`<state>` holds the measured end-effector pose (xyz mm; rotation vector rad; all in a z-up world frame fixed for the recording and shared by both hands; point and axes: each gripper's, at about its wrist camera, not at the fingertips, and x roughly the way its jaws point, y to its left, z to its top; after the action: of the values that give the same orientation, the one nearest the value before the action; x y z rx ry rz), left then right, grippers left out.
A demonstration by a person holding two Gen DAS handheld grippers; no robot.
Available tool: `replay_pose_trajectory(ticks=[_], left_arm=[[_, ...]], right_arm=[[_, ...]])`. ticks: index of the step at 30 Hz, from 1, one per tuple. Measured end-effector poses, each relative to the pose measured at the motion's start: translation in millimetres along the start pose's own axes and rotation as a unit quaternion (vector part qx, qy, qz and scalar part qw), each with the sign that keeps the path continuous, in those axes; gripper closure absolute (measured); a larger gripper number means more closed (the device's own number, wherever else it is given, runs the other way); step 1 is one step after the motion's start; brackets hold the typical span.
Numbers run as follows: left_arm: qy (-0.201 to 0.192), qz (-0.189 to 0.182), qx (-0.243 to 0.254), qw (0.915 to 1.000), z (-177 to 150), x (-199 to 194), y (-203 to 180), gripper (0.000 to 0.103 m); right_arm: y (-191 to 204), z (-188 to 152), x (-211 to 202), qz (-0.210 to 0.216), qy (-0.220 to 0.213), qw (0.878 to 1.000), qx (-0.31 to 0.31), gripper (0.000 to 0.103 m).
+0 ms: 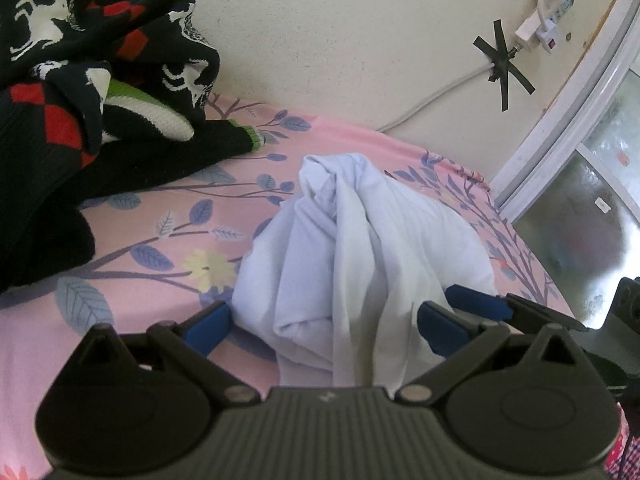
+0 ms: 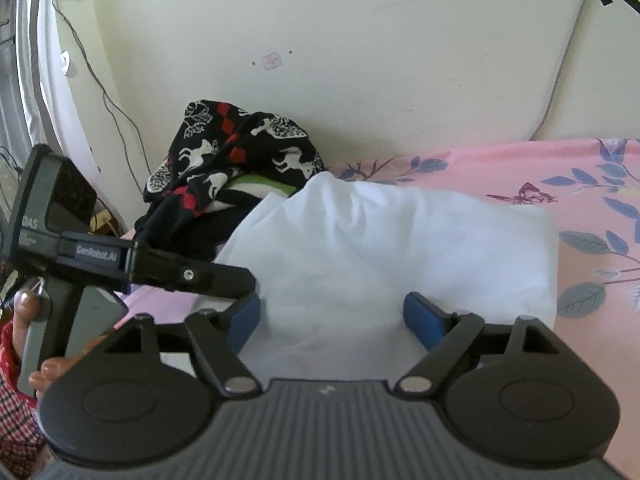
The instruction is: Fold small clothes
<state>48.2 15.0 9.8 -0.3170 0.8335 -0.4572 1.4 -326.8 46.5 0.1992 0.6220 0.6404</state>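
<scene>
Lying bunched on the pink floral bedsheet (image 1: 132,216), one pale blue-white garment (image 1: 360,248) is seen rising into the gap between the blue-padded fingers of the left gripper (image 1: 324,324). The jaws of that gripper are spread wide, and the cloth is not pinched by them; whether the pads touch it at the sides cannot be told. From the right wrist view the same garment (image 2: 360,248) is shown as a soft white mound, its near edge lying between the parted fingers of the right gripper (image 2: 330,320), whose jaws are likewise held open around the fabric without clamping it. The cloth is thin and smooth, gathered into long vertical folds in the left view and into a broader, rounded heap in the right one.

The left gripper (image 2: 120,264) is also caught from the side in the right view, at the left, its black finger reaching to the garment's left edge; the person's fingers are seen on its handle. Part of the right gripper is seen at the far right edge of the left view.

Beyond the garment, at the far left, one dark knitted sweater (image 1: 80,80) is piled against the cream wall (image 1: 340,40); it is patterned with white horses, red diamonds and a green-and-white stripe. Black tape crosses (image 1: 504,68) and white cables are fixed to that wall. A window frame (image 1: 568,128) is seen at the right.
</scene>
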Motion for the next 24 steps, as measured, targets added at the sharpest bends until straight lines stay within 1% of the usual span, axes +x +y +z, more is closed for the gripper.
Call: replay_pose_trajectory(ticks=[14,24], left_arm=[[0.000,0.002,0.003,1.0000,-0.9,1.2,-0.5,0.000],[0.002,0.007,0.016,0.9999,-1.0,2.6,-2.6,0.000]], right_arm=[[-1.5,-0.1,-1.5,0.006,-0.002,1.000,0.003,0.021],[-2.2,0.0,-2.1,0.008,-0.002,1.000,0.003,0.021]])
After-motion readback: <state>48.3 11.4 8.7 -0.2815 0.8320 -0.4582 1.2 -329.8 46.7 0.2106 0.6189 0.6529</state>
